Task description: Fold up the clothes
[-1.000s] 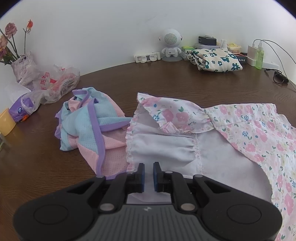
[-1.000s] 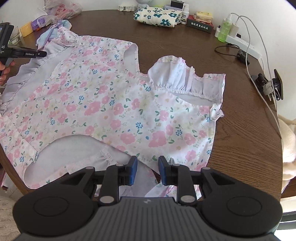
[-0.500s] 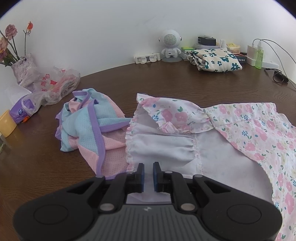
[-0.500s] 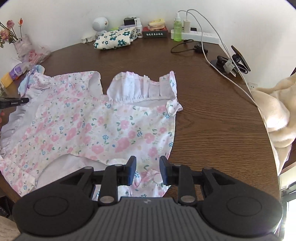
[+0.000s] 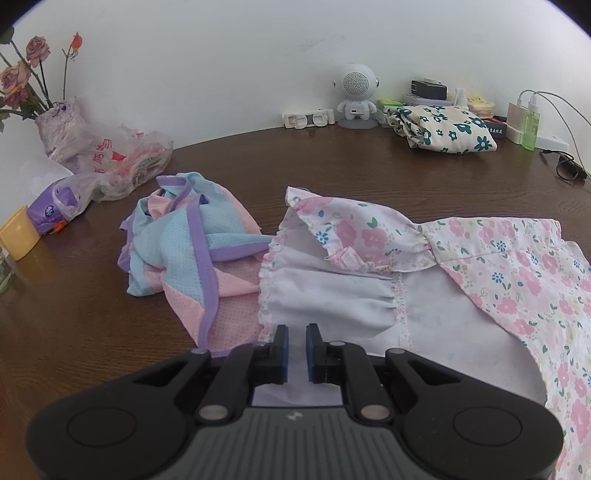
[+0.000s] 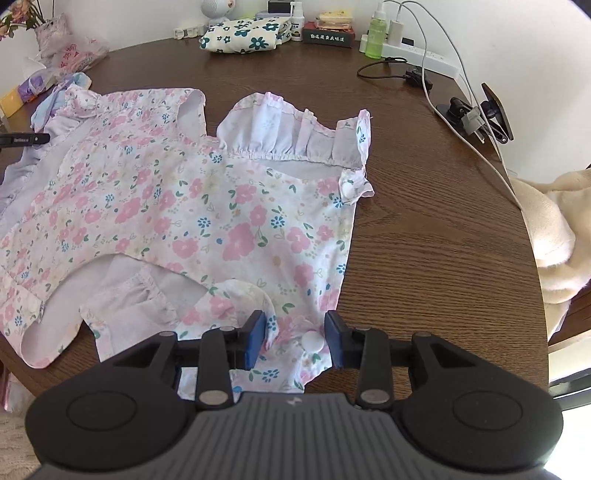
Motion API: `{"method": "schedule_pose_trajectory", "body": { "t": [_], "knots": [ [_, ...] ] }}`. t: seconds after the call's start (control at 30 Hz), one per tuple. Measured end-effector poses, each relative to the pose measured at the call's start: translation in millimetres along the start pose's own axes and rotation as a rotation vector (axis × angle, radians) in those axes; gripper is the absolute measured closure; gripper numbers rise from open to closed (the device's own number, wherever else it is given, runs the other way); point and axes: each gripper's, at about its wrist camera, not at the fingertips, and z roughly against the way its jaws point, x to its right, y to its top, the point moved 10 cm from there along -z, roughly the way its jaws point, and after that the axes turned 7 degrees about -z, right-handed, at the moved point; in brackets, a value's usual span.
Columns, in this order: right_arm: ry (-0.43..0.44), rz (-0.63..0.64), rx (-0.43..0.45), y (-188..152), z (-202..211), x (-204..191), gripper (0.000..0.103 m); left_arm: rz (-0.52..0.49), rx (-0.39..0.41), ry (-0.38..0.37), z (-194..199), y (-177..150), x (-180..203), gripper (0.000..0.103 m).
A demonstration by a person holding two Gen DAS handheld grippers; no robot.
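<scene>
Both grippers over thin ruffled floral dress (image 6: 207,206); right (image 6: 295,336) wide apart, left (image 5: 296,352) narrowly parted, empty.

Bright, even daylight in both fisheye views. Straight lines bow toward dark vignetted corners. The dark brown wooden table (image 6: 424,229) shows soft sheen toward two o'clock. Shadows stay faint; focus is sharp throughout.

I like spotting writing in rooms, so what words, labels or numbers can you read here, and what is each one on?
None of the writing reads clearly.
Black box at the back of the table: a row of white characters, too blurred to quote.
Plastic bag by the vase: large red characters, crumpled and unreadable.
Left gripper, seen side-on: small white lettering, too small.
Purple tissue pack: a round logo, illegible.
Right gripper: only a small moulded mark, no words.
</scene>
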Motion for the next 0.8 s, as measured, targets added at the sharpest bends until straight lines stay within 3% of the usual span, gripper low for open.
{"method": "schedule_pose_trajectory", "body": {
  "t": [0.13,0.27,0.37,0.53,0.73,0.8],
  "knots": [
    [0.024,-0.028,0.013,5,1,1,0.068,0.062,0.013,-0.057,19,-2,-11,0.093],
    [0.039,-0.044,0.008,8,-5,0,0.068,0.021,0.037,-0.120,54,-15,-7,0.089],
    [0.031,-0.025,0.000,7,-16,-3,0.066,-0.015,0.034,-0.222,81,-34,1,0.087],
    [0.002,0.004,-0.002,10,-21,-2,0.064,-0.064,-0.027,-0.483,126,-76,37,0.079],
    [-0.005,0.001,0.003,14,-23,4,0.063,-0.169,-0.004,-0.481,159,-104,69,0.080],
    [-0.005,0.003,0.004,15,-23,5,0.063,-0.205,-0.005,-0.409,158,-111,67,0.080]
  ]
}}
